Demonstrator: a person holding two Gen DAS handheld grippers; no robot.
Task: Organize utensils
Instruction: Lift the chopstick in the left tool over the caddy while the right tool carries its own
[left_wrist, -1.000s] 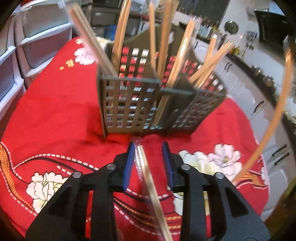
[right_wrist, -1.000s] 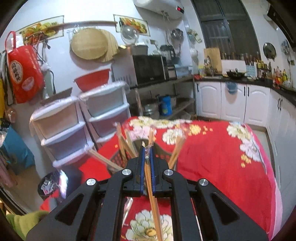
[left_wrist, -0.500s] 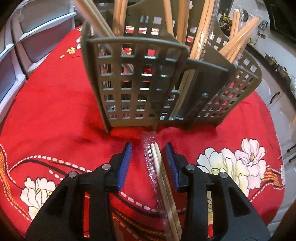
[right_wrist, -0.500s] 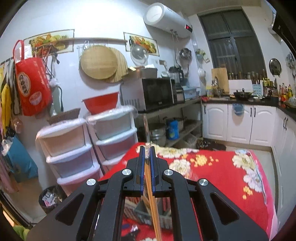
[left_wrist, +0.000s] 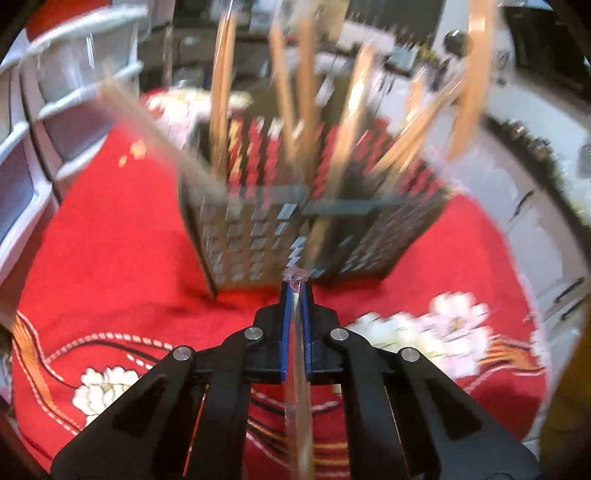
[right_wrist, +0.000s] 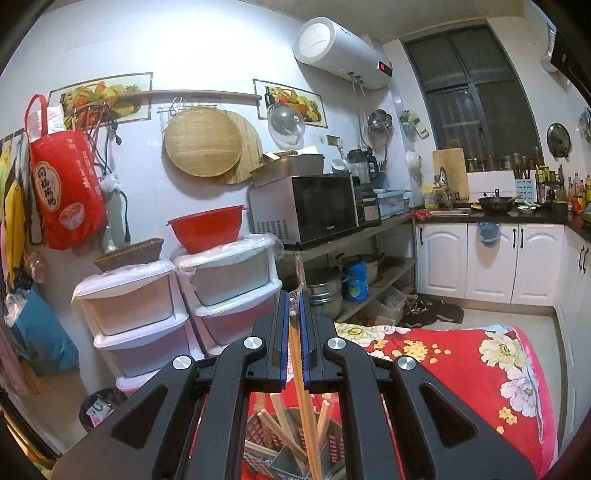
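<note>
Left gripper (left_wrist: 295, 286) just closed on wrapped chopsticks (left_wrist: 298, 369) w/ utensil caddy (left_wrist: 258, 236) right ahead.

Wrapped chopsticks and grey caddy on red cloth

Grey slotted utensil caddy (left_wrist: 258, 236) upright on floral red cloth, several compartments, holding bamboo chopstick pairs (left_wrist: 221, 92) leaning at mixed angles, some in clear wrap. One wrapped pair (left_wrist: 297, 369) pinched near the caddy's near wall; another wrapped pair (right_wrist: 301, 373) held above the caddy, lower end hanging over it.
</note>
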